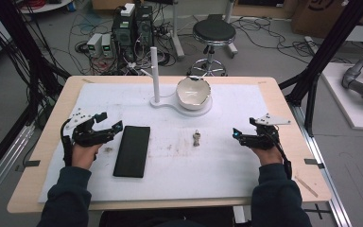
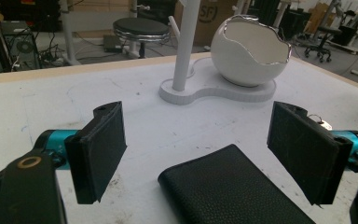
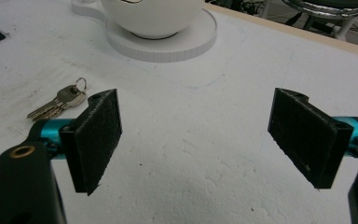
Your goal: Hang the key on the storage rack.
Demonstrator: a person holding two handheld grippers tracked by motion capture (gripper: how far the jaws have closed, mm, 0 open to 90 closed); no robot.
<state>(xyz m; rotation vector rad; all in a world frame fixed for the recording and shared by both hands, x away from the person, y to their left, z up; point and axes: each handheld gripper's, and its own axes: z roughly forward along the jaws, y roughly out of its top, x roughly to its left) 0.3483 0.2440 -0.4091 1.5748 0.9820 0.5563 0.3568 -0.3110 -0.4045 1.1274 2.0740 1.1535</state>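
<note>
Keys [image 1: 196,137] lie flat mid-table on white mat [image 1: 227,165], well apart from both grippers. Black wallet [image 1: 132,151] lies left of keys, just beside left gripper [image 1: 109,124], jaws spread wide, empty. Right gripper [image 1: 240,133] also released, nothing between jaws. White bowl [image 1: 194,92] sits on stand [image 1: 157,75] at the far side.

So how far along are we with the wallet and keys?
Nothing looks done yet. The black wallet and the keys lie flat on the white mat, apart from the white bowl on its stand. Left gripper and right gripper are both open, holding nothing. Any picking up and placing is still ahead.
</note>
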